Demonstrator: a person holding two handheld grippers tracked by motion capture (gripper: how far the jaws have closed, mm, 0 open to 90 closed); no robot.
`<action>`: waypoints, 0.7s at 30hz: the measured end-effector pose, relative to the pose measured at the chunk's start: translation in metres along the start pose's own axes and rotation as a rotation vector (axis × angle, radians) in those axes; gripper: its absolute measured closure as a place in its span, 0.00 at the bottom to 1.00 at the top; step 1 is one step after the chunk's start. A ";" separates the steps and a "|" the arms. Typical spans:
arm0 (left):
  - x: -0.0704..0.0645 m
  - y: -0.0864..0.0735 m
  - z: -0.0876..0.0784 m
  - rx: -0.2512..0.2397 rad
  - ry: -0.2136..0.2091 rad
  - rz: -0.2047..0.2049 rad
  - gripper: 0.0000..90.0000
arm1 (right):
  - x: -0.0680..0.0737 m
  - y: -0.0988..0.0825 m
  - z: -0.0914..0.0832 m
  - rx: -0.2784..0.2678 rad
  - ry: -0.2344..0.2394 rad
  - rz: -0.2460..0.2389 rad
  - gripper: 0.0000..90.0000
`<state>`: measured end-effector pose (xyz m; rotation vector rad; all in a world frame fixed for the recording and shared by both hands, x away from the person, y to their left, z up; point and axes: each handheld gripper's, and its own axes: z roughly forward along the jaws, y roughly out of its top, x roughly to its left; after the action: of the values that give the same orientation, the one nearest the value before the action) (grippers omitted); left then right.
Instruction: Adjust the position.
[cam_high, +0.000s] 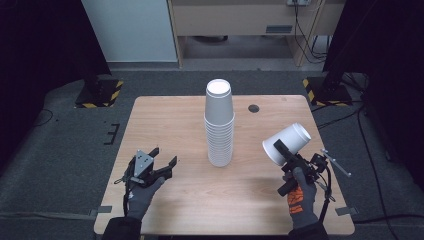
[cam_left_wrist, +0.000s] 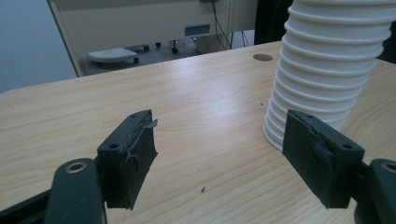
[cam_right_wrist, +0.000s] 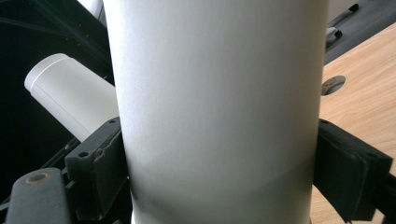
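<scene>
A tall stack of upturned white paper cups (cam_high: 219, 125) stands in the middle of the wooden table (cam_high: 170, 115). My right gripper (cam_high: 281, 150) is shut on a single white cup (cam_high: 288, 141), held tilted above the table's right side with its mouth towards the lower left. In the right gripper view that cup (cam_right_wrist: 219, 107) sits between both jaws of the gripper (cam_right_wrist: 219, 172), and the stack's top (cam_right_wrist: 70, 98) shows behind it. My left gripper (cam_high: 166, 155) rests low at the front left, open, nothing in it. In its own view the gripper (cam_left_wrist: 219, 154) faces the stack (cam_left_wrist: 327, 65), whose base is just beyond the right jaw.
A dark cable hole (cam_high: 254, 108) lies in the table behind the stack to the right. Black stands with yellow-striped bases (cam_high: 100, 92) (cam_high: 325, 90) sit on the floor off both far corners. A cabinet (cam_high: 240, 20) is at the back.
</scene>
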<state>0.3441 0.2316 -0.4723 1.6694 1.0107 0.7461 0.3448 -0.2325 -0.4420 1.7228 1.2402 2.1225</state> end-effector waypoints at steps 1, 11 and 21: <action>-0.001 0.001 -0.001 -0.008 -0.002 0.003 0.27 | 0.000 -0.001 0.000 -0.001 -0.002 0.009 0.15; -0.020 0.008 0.003 -0.072 -0.072 0.028 0.27 | -0.007 -0.005 -0.003 -0.026 -0.005 0.112 0.15; -0.044 0.017 0.011 -0.099 -0.150 0.034 0.29 | -0.008 -0.006 -0.006 -0.034 -0.012 0.111 0.15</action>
<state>0.3378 0.1847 -0.4601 1.6344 0.8287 0.6715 0.3403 -0.2359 -0.4524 1.8274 1.1238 2.1768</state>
